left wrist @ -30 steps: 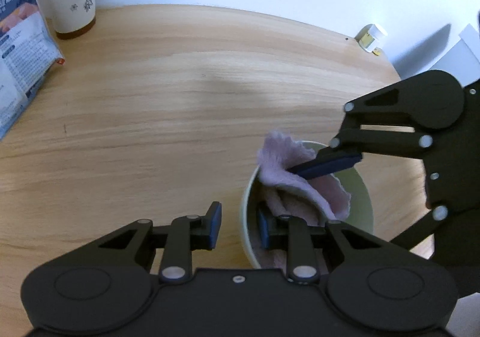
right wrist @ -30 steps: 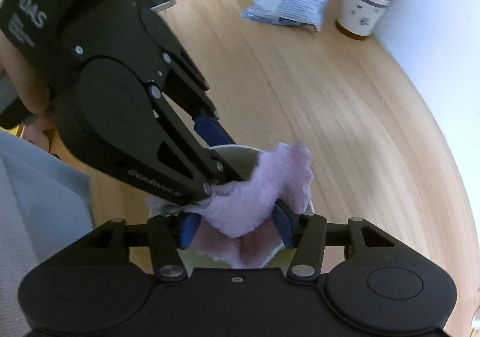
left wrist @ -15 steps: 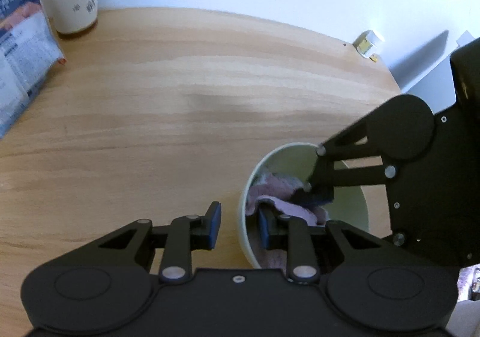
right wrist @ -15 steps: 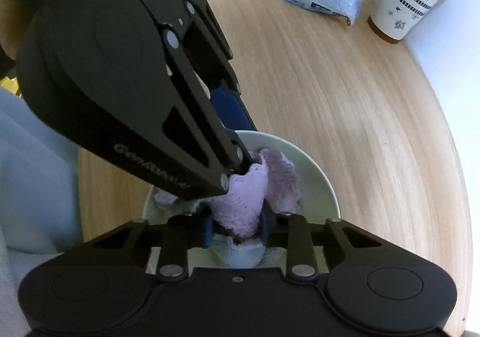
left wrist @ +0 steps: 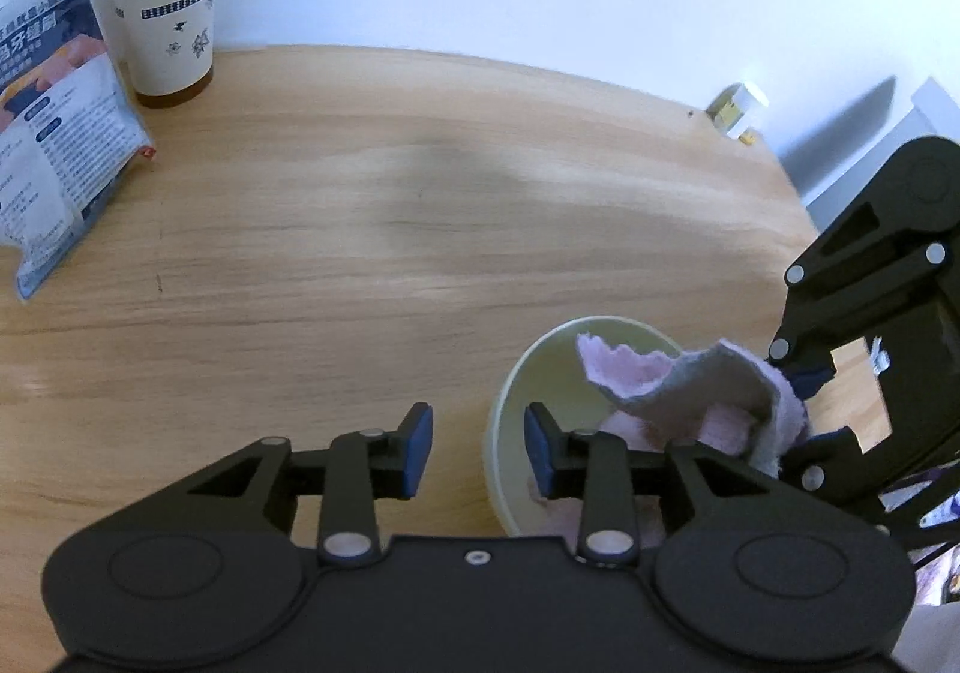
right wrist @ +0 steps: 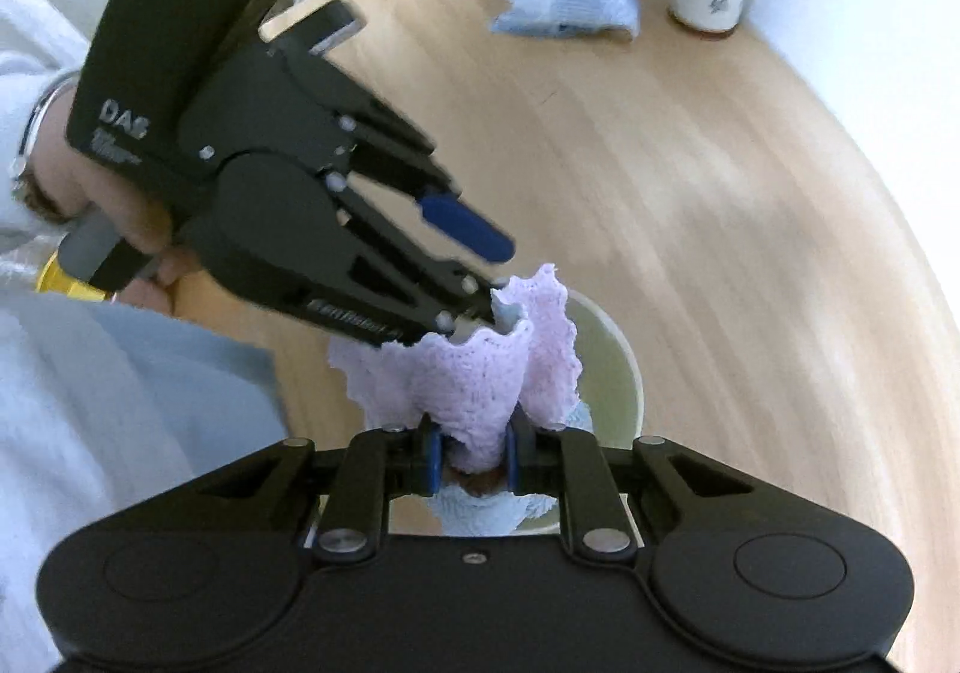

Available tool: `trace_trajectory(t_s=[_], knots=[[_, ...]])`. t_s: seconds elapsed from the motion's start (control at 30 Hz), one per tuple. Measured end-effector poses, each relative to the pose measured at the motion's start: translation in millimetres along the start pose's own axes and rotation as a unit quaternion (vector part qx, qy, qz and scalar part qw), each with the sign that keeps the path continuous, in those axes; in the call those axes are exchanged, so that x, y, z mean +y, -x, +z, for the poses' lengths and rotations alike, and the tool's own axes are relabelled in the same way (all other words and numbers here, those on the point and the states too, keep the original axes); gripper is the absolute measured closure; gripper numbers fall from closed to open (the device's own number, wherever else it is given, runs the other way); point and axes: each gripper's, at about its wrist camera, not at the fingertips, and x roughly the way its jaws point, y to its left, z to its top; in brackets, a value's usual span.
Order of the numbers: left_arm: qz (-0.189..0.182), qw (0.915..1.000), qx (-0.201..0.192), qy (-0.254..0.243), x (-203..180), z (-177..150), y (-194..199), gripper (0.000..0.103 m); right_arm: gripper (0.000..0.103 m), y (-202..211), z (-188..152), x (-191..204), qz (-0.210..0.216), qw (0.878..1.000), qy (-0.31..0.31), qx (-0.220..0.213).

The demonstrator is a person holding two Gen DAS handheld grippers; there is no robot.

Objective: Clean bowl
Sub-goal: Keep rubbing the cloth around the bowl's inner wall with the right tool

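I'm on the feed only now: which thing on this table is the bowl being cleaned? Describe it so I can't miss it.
On the round wooden table, look at the near edge, away from the patterned cup and snack packet by the wall. The bowl is pale green and round, and the only thing with a pink cloth in it.

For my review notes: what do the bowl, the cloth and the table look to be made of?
Bowl: pale yellow-green, smooth, even walls with a soft sheen; plastic or glazed ceramic, cannot tell which.
Cloth: pink, fuzzy nap, scalloped edge, folds limply; looks like microfibre or terry. A pale blue patch shows beneath.
Table: light wood grain in long streaks, smooth matte finish; solid wood or laminate is open.
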Motion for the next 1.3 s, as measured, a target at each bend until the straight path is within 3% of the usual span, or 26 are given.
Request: trace_trajectory(t_s=[0.1,0.37,0.57,0.73,0.97,1.13,1.2,1.3], knots=[[0.007,0.9999,0.012,-0.006,-3,-1,-7,0.079,0.082,-21,9,-8,0.016,0.999,-0.008,0.027],[0.020,0.9983,0.006,-0.054,-17,-3,-13,0.089,0.082,-53,17,-5,0.040,0.996,0.009,0.075],[-0.003,0.9996,0.013,-0.024,-10,-4,-14,0.094,0.082,-72,17,-4,0.017,0.996,0.014,0.085],[-0.012,0.9995,0.014,-0.027,-7,-5,-15,0.097,0.083,-77,14,-10,0.039,0.997,-0.022,0.069],[-0.010,0.9987,0.016,-0.048,-5,-2,-20,0.097,0.083,-72,20,6,-0.021,0.998,0.001,0.062],[-0.003,0.9982,0.018,-0.057,-5,0,-22,0.097,0.082,-36,22,19,-0.051,0.995,0.038,0.075],[-0.005,0.9983,0.019,-0.056,-4,0,-22,0.097,0.082,-25,19,25,-0.053,0.993,0.057,0.089],[-0.007,0.9974,0.020,-0.069,-7,1,-24,0.097,0.082,-40,35,22,-0.054,0.989,0.070,0.115]])
